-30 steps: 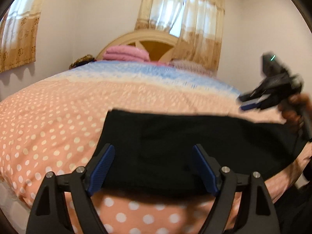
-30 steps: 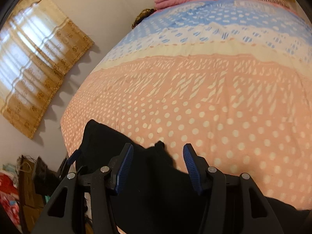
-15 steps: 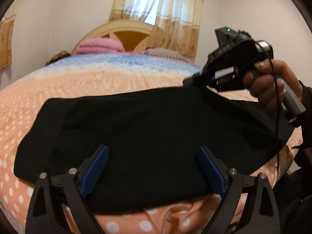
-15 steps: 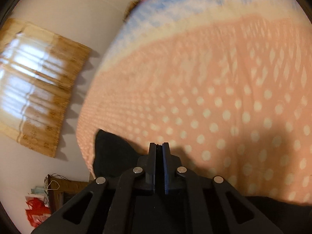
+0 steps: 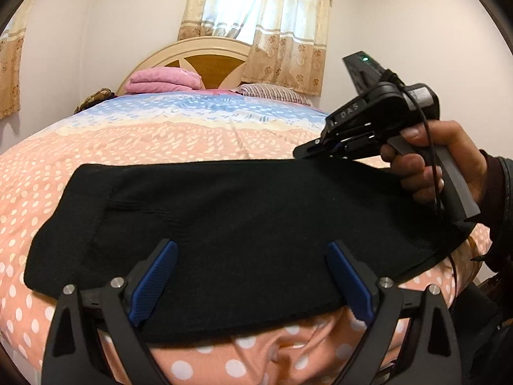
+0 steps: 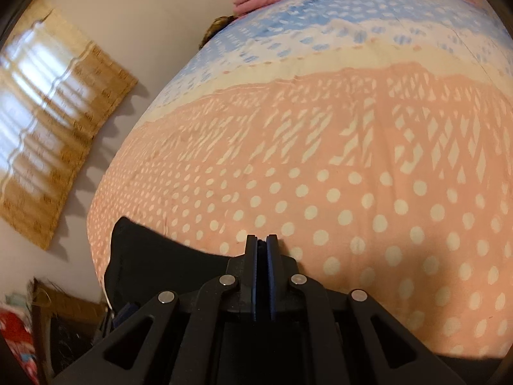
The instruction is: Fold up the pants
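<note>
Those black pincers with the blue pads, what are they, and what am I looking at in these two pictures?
They are hand-held grippers, one in each of a person's hands, each with a camera looking along its fingers. One picture is from the left gripper, whose jaws have just been opening and now stand wide and empty above the black pants, which lie on a polka-dot bedspread. That view also shows the person's hand holding the right gripper at the pants' far edge. The other picture is from the right gripper: its jaws are nearly together, pinching dark fabric at that edge.
</note>
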{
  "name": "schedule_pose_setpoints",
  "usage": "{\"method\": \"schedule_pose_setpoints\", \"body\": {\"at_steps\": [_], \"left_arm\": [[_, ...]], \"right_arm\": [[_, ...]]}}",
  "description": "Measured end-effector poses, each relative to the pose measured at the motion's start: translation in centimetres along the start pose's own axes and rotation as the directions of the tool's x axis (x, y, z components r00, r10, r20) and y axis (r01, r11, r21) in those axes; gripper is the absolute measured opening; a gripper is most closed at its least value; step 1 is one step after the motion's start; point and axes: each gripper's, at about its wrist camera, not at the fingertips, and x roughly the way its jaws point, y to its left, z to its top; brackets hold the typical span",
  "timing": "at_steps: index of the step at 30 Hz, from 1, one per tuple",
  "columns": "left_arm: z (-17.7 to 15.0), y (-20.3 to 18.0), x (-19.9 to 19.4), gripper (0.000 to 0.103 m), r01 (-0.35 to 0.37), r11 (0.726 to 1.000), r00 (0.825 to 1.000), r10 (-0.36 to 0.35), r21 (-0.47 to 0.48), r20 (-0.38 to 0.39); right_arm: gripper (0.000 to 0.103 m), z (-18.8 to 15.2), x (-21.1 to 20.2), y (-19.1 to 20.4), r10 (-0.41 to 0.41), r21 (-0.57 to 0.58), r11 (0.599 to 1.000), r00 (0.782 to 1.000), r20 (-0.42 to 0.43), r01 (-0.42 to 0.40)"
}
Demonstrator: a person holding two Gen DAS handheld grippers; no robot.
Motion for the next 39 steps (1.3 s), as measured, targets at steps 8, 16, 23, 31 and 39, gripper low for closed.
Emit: {"method": "schedule_pose_setpoints", "body": {"at_steps": [8, 16, 23, 31, 39], "left_arm": [[0.2, 2.0, -0.3, 0.097, -0.055, 0.998, 0.998, 0.055, -0.031, 0.021], [-0.7, 2.0, -0.2, 0.097, -0.093, 0.996, 0.996, 0.093, -0.011, -0.004], [0.3, 1.1, -0.5, 0.097, -0.120, 0.993, 0.993, 0.120, -0.007, -0.017], [2.0, -5.6, -2.2, 0.097, -0.046, 0.984, 0.998, 0.039, 0.171, 0.045], [0.4, -8.9, -0.5, 0.097, 0.031, 0.959, 0.999, -0.022, 0.281, -0.036]], "right_arm": [[0.061, -5.5, -9.8, -0.8, -0.044, -0.047, 0.998, 0.987, 0.155, 0.052], [0.061, -15.1, -17.1, -5.1, -0.174, -0.133, 0.972, 0.975, 0.139, 0.192], [0.061, -18.4, -16.0, -8.0, -0.217, -0.107, 0.969, 0.975, 0.055, 0.222], [0.061, -19.2, -16.6, -4.7, -0.194, -0.228, 0.948, 0.971, 0.140, 0.222], [0.039, -19.4, -12.7, 0.3, -0.211, -0.471, 0.845, 0.967, 0.142, 0.253]]}}
